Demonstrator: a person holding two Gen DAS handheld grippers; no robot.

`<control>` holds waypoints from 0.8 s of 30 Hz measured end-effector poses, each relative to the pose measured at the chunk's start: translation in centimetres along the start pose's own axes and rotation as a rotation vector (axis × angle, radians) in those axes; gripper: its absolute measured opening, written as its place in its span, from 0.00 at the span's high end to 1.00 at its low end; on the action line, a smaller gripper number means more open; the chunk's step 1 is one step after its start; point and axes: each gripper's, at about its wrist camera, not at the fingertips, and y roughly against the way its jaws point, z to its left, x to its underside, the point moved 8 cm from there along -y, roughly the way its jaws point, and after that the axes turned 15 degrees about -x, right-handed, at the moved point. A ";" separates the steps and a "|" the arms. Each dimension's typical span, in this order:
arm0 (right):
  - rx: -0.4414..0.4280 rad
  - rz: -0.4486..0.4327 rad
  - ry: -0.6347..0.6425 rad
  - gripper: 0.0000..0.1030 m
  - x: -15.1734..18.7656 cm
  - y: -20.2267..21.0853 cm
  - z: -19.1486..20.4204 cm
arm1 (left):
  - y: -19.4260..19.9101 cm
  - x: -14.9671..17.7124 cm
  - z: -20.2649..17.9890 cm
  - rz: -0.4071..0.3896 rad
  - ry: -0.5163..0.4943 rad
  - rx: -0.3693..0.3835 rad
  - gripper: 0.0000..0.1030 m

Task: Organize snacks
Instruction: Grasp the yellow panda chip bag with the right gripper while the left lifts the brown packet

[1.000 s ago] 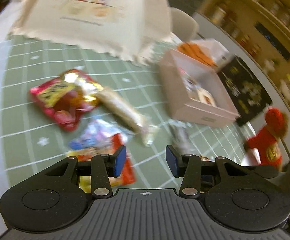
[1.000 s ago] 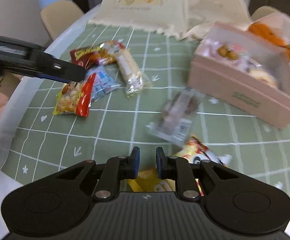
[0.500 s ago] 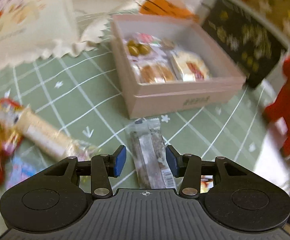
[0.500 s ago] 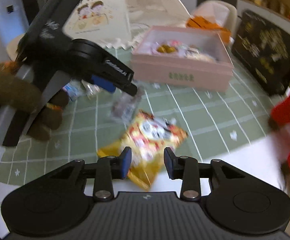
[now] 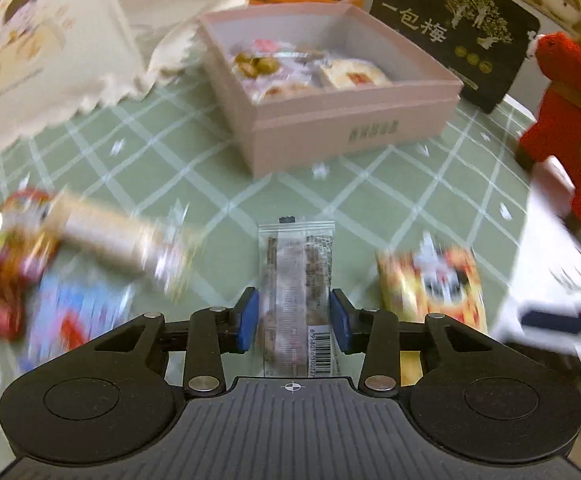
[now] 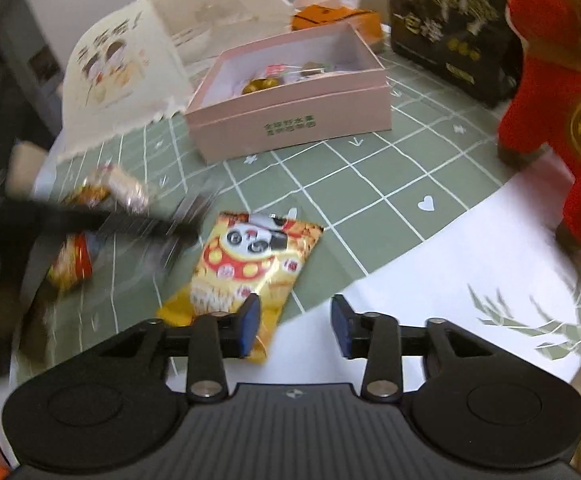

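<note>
A clear-wrapped snack bar [image 5: 296, 280] with a barcode lies flat on the green grid cloth. My left gripper [image 5: 293, 321] straddles its near end; the jaws are closing and the blue pads [image 5: 248, 320] meet the wrapper's side edges. The pink box [image 5: 330, 120] beyond it holds several wrapped snacks. My right gripper [image 6: 295, 322] stands open with its jaws opening and nothing between the pads. Its left finger [image 6: 248, 322] overlaps a corner of the yellow panda packet [image 6: 250, 264]. The pink box [image 6: 290, 120] stands farther back. A dark blur at the left is the left gripper [image 6: 90, 224].
Blurred red, blue and long pale snack packets [image 5: 50, 260] lie at the left. A cream cartoon-printed cover [image 5: 30, 40], a black box [image 5: 450, 28] and a red plush toy [image 5: 562, 120] ring the pink box. The white table rim [image 6: 470, 260] runs along the right.
My left gripper swung from the snack pile at the left to the clear-wrapped bar and narrowed around it. My right gripper went from shut to open and rolled toward the yellow packet.
</note>
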 end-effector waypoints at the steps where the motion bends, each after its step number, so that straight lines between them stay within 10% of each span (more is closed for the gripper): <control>1: -0.008 0.001 -0.028 0.48 -0.2 -0.4 -0.1 | 0.6 1.1 0.5 0.006 0.008 0.002 0.58; 7: -0.102 0.013 -0.134 0.39 -1.2 -3.2 0.6 | 2.9 5.2 3.1 0.054 0.074 -0.022 0.58; 24: 0.085 0.129 0.210 0.21 -1.3 -7.1 4.6 | 4.4 7.8 5.2 0.082 0.163 -0.044 0.57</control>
